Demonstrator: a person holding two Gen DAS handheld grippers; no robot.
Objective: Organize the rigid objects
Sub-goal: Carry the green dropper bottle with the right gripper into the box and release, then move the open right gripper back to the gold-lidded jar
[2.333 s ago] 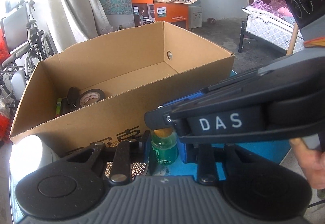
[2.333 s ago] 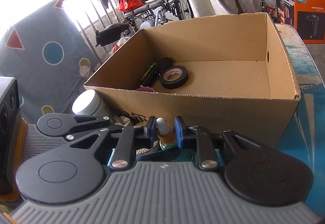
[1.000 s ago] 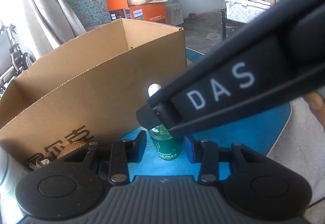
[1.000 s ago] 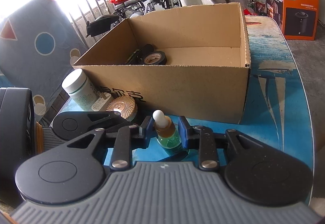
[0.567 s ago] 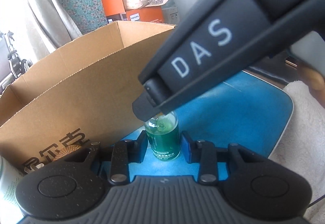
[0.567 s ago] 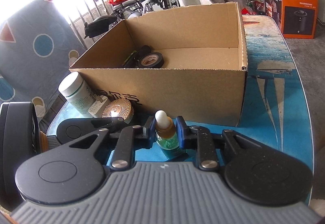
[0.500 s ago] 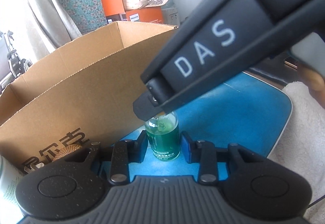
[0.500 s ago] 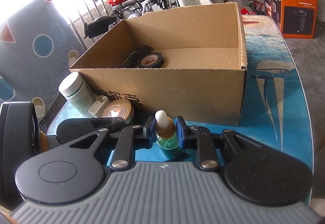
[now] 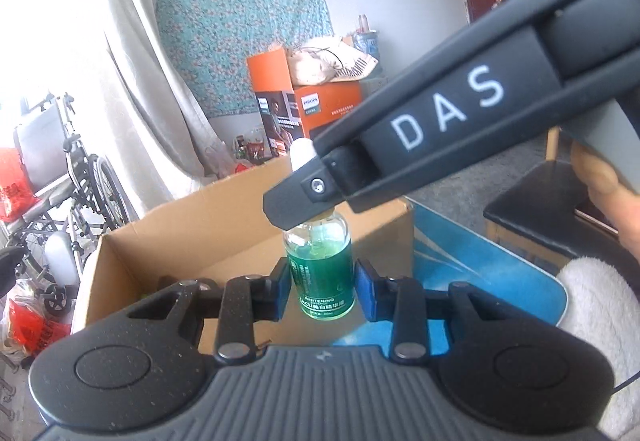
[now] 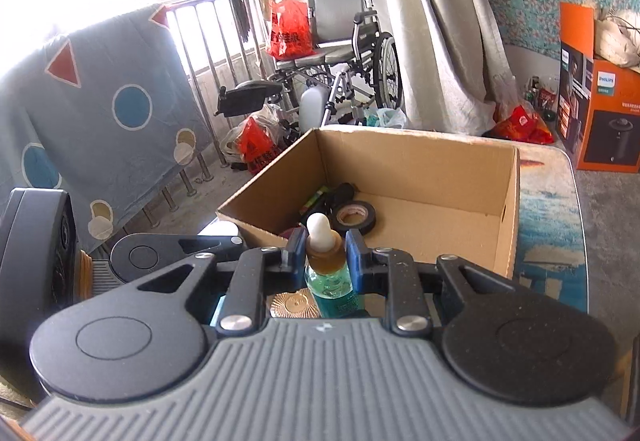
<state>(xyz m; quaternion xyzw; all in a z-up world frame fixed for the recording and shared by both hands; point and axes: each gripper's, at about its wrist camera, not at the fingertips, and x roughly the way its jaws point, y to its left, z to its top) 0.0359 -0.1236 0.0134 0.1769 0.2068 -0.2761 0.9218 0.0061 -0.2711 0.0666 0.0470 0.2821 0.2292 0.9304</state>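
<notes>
We have the green dropper bottle (image 9: 322,273) pinched upright by both grippers, left gripper (image 9: 322,291) narrow on its glass body and right gripper (image 10: 322,251) narrower on its amber collar, lifted off the bench over the near edge of the cardboard box (image 10: 420,161), presumably to drop it in beside the tape roll (image 10: 356,217).

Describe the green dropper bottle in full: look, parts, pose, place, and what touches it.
The dropper bottle is small, clear glass, holding green liquid up to its shoulder, with a white-printed green label, an amber collar and a white rubber bulb on top. It stands upright in the air in front of the cardboard box. The left gripper clamps its body; the right gripper pinches the collar below the bulb. Nothing else touches it, so far as the views show.
</notes>
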